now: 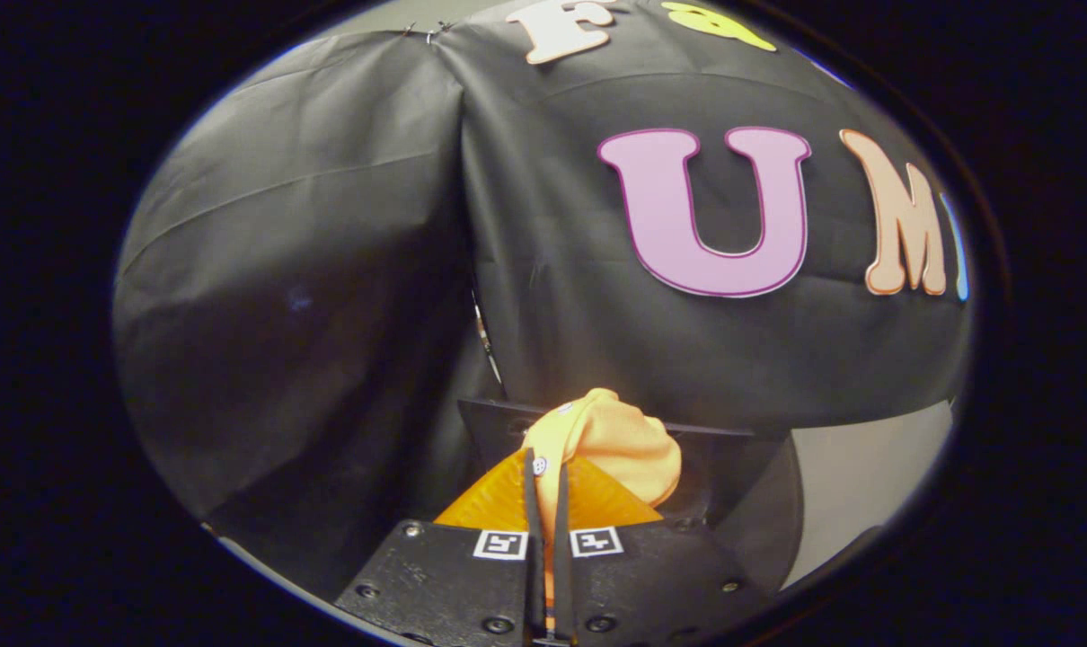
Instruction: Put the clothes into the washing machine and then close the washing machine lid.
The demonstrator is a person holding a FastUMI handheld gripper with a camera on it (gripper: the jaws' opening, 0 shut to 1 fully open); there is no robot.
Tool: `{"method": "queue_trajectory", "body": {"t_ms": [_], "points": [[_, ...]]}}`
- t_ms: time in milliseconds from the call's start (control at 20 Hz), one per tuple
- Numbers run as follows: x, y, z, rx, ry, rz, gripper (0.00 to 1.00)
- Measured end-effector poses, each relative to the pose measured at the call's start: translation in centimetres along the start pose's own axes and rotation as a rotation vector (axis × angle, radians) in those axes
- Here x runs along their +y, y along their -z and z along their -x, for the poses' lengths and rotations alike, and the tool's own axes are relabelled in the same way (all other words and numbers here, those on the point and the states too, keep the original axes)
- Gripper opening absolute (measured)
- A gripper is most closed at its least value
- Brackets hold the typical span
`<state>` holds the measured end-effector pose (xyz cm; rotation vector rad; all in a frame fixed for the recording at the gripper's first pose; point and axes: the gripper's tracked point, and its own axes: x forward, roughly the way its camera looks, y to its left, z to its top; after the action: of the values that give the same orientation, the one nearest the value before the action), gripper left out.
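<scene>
My gripper (548, 467) is clenched on an orange garment (620, 440), both fingers (531, 503) pressed close together with a thin strip of the cloth pinched between them. The strip runs down the narrow gap between the fingers toward me. The bulk of the garment bunches up just beyond the fingertips, a rounded lump that leans a bit to the right. A small white button (540, 465) sits on the cloth right at the left fingertip.

Garment is lifted, hanging from my gripper, in front of the black cloth wall (328, 270) of the booth. Wall folds at a corner seam slightly left of the gripper line; left panel is darker, right panel faces me.

Just behind the garment there's a dark flat panel (499, 418) with an edge running left to right, far side of the fingers. Can't tell what it is, could be part of the machine, too dark. To the right of it a pale surface (867, 476), near the base of the wall, looks like the desk or floor, cannot tell which.

Gripper body (436, 575) near me carries two square markers (595, 542), one either side of the fingers.
</scene>
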<state>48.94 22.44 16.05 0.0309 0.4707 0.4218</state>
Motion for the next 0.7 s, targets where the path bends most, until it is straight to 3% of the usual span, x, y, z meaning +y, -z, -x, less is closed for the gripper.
{"method": "queue_trajectory", "body": {"t_ms": [400, 700], "points": [[2.6, 3.1, -4.1, 0.040, -0.046, -0.022, 0.04], [2.1, 5.5, -6.6, 0.086, -0.009, 0.022, 0.05]]}}
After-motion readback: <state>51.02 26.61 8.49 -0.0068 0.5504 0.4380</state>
